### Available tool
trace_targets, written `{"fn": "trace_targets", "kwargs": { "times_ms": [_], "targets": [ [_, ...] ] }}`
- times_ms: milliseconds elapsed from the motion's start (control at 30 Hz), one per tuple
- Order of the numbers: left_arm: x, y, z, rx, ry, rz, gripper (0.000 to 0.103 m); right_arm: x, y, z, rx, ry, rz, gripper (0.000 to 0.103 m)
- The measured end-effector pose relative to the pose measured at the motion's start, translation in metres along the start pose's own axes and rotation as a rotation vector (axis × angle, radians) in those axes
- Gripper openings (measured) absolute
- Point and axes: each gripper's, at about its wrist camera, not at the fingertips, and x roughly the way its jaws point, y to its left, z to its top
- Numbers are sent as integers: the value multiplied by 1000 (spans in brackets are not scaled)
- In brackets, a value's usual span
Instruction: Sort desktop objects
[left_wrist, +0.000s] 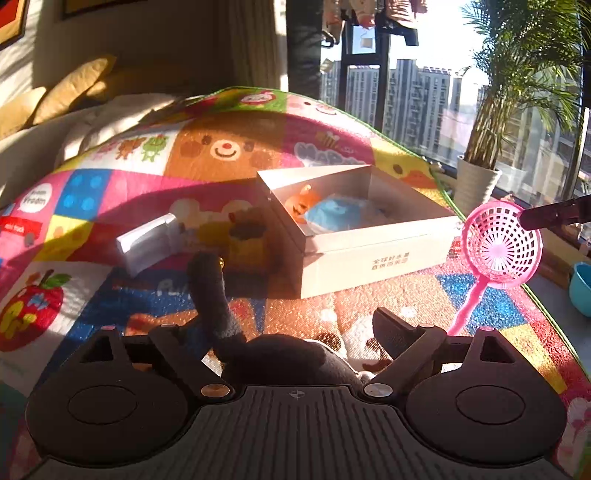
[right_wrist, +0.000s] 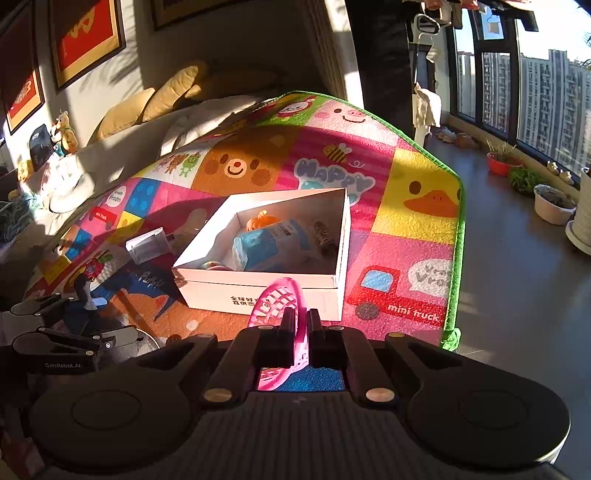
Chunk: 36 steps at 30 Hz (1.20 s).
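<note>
Left wrist: left gripper jaws are spread around a dark plush toy, contact unclear, white box seen ahead; right wrist: right gripper is clamped on the pink strainer, held up just before the box.

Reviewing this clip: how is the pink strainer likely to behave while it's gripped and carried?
The strainer looks like thin open plastic mesh, so probably very light. The right gripper pinches its rim, so it may flex. Its long handle hangs free and might swing or pivot.
</note>
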Motion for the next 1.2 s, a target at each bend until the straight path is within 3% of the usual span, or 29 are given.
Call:
{"fn": "trace_targets", "kwargs": {
  "times_ms": [167, 300, 433, 533, 600, 733, 800, 833, 867, 900, 933, 1000, 1100, 1200],
  "targets": [
    [-15, -11, -5, 20, -7, -6, 96, 21, 16, 0, 4, 20, 72, 6],
    [-33, -25, 3, 37, -65, 11, 98, 29, 33, 3, 7, 9, 137, 6],
    [-42, -48, 8, 103, -91, -53, 100, 35, 38, 2, -7, 20, 133, 7],
    [-41, -62, 4, 125, -68, -101, 100, 41, 32, -4, -12, 33, 46, 28],
    [-40, -67, 0, 129, -54, -126, 100, 43, 22, -11, 29, 58, 48, 37],
    [-34, -66, -6, 113, -28, -116, 100, 53, 11, -32, 120, 128, 64, 63],
    [-34, -63, -9, 99, -14, -104, 100, 59, 10, -42, 145, 149, 52, 64],
    [-34, -62, -10, 96, -10, -99, 100, 62, 9, -46, 168, 161, 55, 64],
    [-35, -60, -12, 92, -4, -94, 100, 66, 8, -49, 184, 175, 62, 57],
    [-35, -60, -13, 89, 0, -92, 100, 69, 8, -52, 192, 190, 74, 48],
    [-35, -58, -13, 85, 3, -89, 100, 72, 10, -53, 191, 206, 85, 27],
    [-35, -56, -13, 79, 4, -83, 101, 74, 10, -53, 201, 207, 90, 14],
    [-37, -54, -11, 70, -3, -75, 101, 64, 9, -44, 187, 158, 69, 8],
    [-41, -53, -11, 69, -12, -73, 102, 42, 6, -29, 116, 80, -12, 6]
  ]
}}
